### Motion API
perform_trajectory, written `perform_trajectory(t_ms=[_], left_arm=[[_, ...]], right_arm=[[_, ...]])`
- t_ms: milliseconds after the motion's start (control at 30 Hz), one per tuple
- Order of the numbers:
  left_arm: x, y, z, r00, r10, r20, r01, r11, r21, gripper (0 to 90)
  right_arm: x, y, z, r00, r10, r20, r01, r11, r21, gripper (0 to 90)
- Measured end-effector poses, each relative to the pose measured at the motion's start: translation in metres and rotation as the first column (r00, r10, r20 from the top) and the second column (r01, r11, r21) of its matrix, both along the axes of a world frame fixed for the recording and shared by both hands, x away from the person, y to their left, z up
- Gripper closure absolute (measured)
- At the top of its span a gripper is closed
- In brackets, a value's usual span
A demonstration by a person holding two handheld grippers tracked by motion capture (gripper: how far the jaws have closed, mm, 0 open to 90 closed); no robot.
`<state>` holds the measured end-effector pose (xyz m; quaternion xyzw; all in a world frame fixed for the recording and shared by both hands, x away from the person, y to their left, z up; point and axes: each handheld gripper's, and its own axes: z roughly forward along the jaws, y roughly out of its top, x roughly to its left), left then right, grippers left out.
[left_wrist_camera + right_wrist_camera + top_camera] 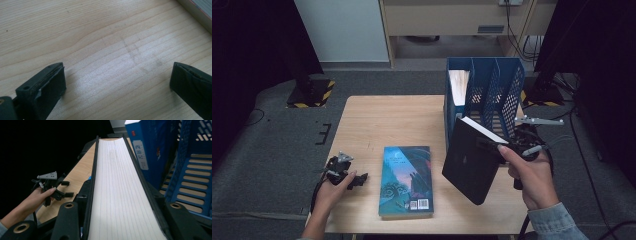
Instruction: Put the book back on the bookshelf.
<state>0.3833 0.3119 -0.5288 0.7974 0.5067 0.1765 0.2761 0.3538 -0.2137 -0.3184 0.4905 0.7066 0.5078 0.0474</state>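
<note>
While the left claw [358, 179] just sits at the near left edge of the counter [377, 120], jaws spread wide with nothing but bare wood between them, the right claw [492, 146] is doing the real work. It's clamped on the black book [469, 160], jaws pinching both covers with the white page block [120, 190] running straight away between them in the right gripper view. The book is up off the counter, at the near right, just in front of the blue file rack [492, 90].

Looks to me like the carry-to-the-rack step: book lifted, not yet slotted. Its long axis is tilted, low corner toward the person, upper end leaning up and away at the rack, page edge facing up and right. Next move probably needs it stood upright and lined up with an open slot, since the leftmost slot already has a book [458, 85] in it.

The blue illustrated book [406, 180] lies flat mid-counter, long axis running near to far, likely next in line.
</note>
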Motion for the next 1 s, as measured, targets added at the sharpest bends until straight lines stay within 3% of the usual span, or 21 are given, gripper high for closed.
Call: perform_trajectory(t_ms=[333, 533, 767, 1000], left_arm=[[-0.002, 0.0, -0.001, 1.0, 0.004, 0.009, -0.004, 1.0, -0.005, 0.0], [-0.002, -0.001, -0.001, 1.0, 0.003, 0.008, -0.003, 1.0, 0.0, 0.0], [-0.002, -0.002, 0.0, 1.0, -0.001, 0.005, 0.001, 1.0, 0.001, 0.0], [-0.001, -0.003, 0.0, 0.9999, -0.009, 0.005, 0.009, 1.0, -0.001, 0.0]], right_arm=[[-0.001, -0.032, 0.001, 0.9967, -0.081, -0.005, 0.081, 0.996, 0.029, 51.9], [0.0, -0.041, 0.013, 0.9934, -0.114, 0.003, 0.114, 0.992, 0.046, 51.8], [0.011, -0.042, 0.036, 0.9904, -0.136, 0.026, 0.135, 0.99, 0.028, 51.8], [0.032, -0.052, 0.047, 0.9802, -0.198, 0.016, 0.197, 0.98, 0.04, 51.9]])
